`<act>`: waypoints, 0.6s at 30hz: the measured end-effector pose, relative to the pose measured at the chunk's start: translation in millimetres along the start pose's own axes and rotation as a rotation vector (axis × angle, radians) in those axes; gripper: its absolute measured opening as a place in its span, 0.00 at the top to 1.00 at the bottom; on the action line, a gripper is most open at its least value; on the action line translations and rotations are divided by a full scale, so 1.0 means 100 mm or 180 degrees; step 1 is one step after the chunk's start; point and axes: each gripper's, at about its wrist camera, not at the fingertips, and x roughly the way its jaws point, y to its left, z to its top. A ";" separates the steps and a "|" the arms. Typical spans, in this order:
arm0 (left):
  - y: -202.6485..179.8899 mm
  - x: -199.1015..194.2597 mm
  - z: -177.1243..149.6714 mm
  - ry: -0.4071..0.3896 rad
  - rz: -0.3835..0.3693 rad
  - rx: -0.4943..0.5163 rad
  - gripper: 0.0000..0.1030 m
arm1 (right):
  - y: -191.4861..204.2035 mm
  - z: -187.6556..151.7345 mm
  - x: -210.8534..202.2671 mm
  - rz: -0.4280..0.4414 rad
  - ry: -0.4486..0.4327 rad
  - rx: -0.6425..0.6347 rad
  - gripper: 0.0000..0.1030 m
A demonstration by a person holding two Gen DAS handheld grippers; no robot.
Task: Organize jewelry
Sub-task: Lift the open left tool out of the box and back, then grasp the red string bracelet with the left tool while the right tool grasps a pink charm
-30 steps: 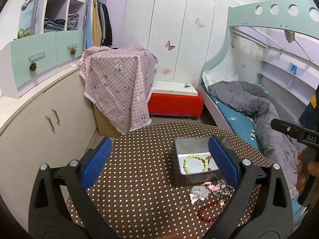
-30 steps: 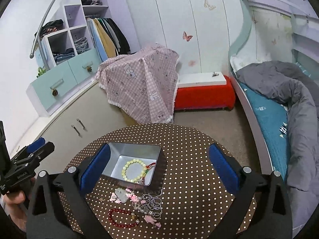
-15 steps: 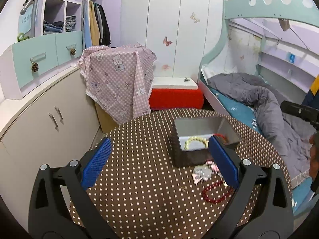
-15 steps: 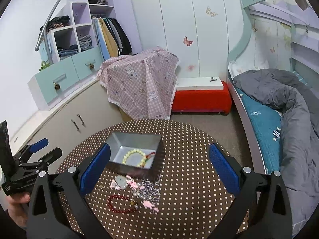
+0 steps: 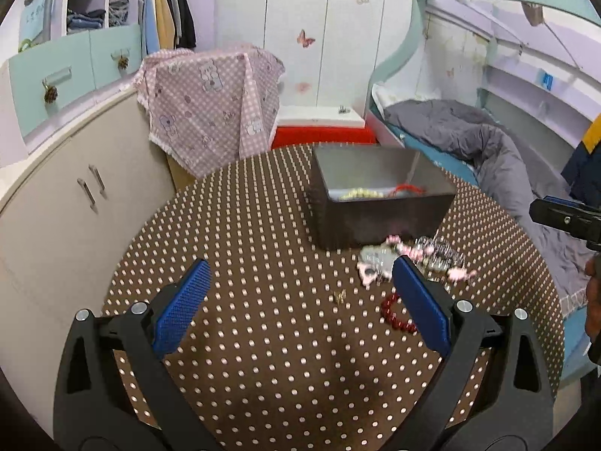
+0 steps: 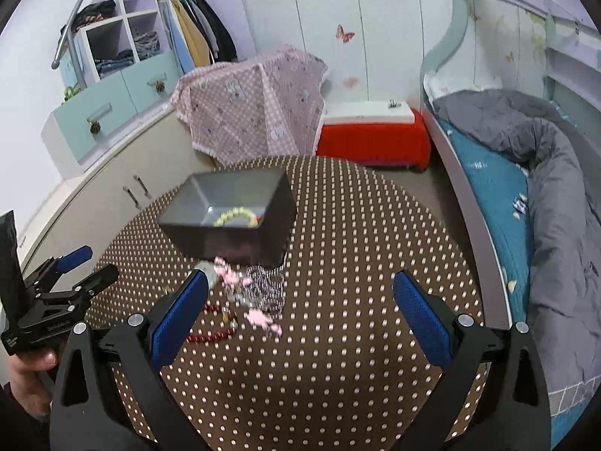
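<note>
Left gripper [image 5: 300, 300] and right gripper [image 6: 300, 300] both spread empty over dotted table [image 5: 263, 376]; grey tin [image 5: 379, 203] holds what looks like a bead bracelet [image 6: 234, 216], loose jewelry pile [image 6: 255, 293] just beside it.

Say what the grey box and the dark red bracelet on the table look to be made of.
Grey box: likely thin metal, a tin, given its smooth satin walls with a soft sheen; plastic is possible.
Dark red bracelet: glossy round beads, perhaps glass, stone or polished wood; the blur leaves it open.

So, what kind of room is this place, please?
Most likely a child's bedroom: a bunk bed with a grey quilt, an open wardrobe with hanging clothes, and butterfly stickers on the wall. The jewelry lies on a small round table.
</note>
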 end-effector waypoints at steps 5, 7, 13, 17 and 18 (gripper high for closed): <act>-0.05 0.20 -0.12 0.0187 -0.0016 0.0033 0.08 | -0.02 -0.14 0.12 0.0029 0.0158 0.0066 0.08; -0.08 0.27 -0.14 0.0241 -0.0026 0.0053 0.09 | -0.02 -0.17 0.15 0.0036 0.0207 0.0068 0.08; -0.16 0.52 -0.15 0.0460 -0.0104 0.0090 0.30 | 0.01 -0.23 0.28 0.0068 0.0348 0.0008 0.08; -0.17 0.61 -0.15 0.0586 -0.0252 0.0055 0.58 | 0.02 -0.25 0.34 0.0089 0.0395 -0.0030 0.08; -0.17 0.62 -0.14 0.0596 -0.0278 0.0063 0.62 | 0.02 -0.25 0.35 0.0086 0.0401 -0.0036 0.08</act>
